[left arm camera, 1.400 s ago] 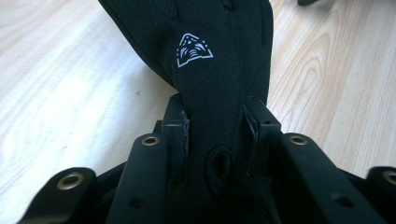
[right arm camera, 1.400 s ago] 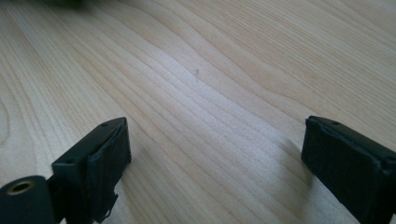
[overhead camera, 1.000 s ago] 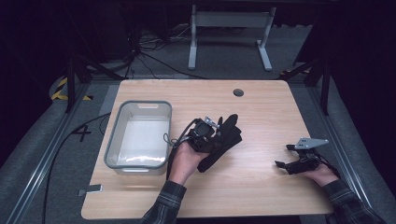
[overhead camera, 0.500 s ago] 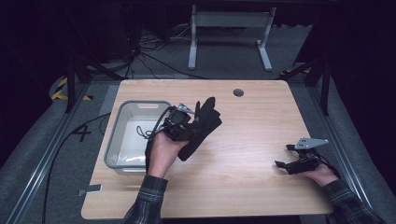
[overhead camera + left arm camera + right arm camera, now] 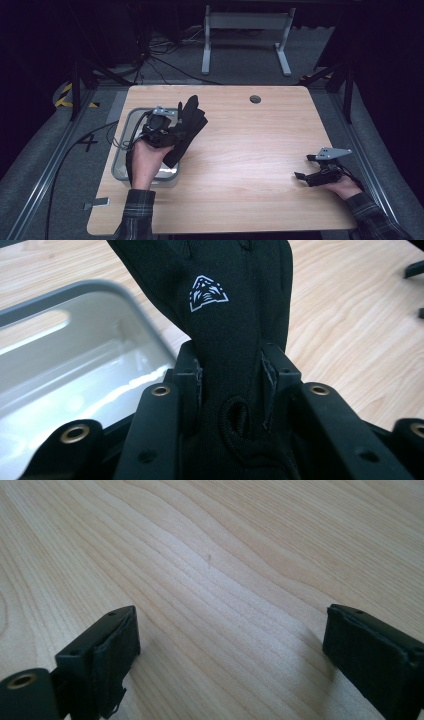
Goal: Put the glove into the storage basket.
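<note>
**Black glove carried over the tub, pinched at the cuff end**

A person's left gripper (image 5: 172, 131) holds a black glove (image 5: 186, 127) in the air at the left of the wooden bench (image 5: 250, 150), its fingers (image 5: 192, 385) pressed onto the fabric from both sides. In the left gripper view the pinch sits low on the glove (image 5: 235, 315), near a small opening in the cloth, with a white three-cornered logo higher up. The glove overlaps the right-hand rim of a pale grey plastic tub (image 5: 120, 155), which looks empty.

The right gripper (image 5: 312, 175) rests low at the bench's right edge, well apart from the tub. Its fingers (image 5: 107, 655) stand spread, with bare wood between them.

The glove looks light and limp. Its finger end stands away from the gripper while other folds droop beneath the hand, so it would likely sag and swing rather than keep a shape. A knit of this kind should not slip from the pads and is in no danger of breaking. The bunched cuff end, where the cloth is thickest, seems the soundest place to grip it.
</note>
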Motion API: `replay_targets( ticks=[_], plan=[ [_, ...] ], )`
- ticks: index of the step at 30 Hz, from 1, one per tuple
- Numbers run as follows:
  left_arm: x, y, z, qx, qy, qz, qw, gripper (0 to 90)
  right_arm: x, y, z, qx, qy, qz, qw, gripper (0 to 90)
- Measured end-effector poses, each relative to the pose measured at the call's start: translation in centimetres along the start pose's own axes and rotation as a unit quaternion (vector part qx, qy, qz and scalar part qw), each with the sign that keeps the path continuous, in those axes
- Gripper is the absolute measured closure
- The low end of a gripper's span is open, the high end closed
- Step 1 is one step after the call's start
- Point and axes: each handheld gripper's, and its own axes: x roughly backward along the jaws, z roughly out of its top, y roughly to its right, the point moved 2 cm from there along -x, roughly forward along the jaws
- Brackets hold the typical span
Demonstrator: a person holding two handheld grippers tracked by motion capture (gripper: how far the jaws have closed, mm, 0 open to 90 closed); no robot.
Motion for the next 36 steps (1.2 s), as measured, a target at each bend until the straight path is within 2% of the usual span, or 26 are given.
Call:
replay_targets(
  ticks=[8, 17, 28, 36],
  plan=[
    [1.3, -2.3, -1.5, 0.029, 0.004, 0.025, 0.9993, 67.2, 0.0, 0.0, 0.0, 0.000, 0.000, 0.000, 1.0000, 8.6],
    [1.5, -4.2, -3.0, 0.051, -0.001, 0.047, 0.9976, 67.2, 0.0, 0.0, 0.0, -0.002, 0.000, -0.001, 1.0000, 8.6],
    [-0.5, -6.3, -4.7, 0.070, -0.040, 0.054, 0.9953, 66.9, 0.0, 0.0, 0.0, -0.002, 0.000, -0.001, 1.0000, 8.6],
    [-1.8, -6.9, -5.1, 0.072, -0.066, 0.056, 0.9937, 66.5, 0.0, 0.0, 0.0, -0.003, 0.000, -0.002, 1.0000, 8.6]
  ],
)
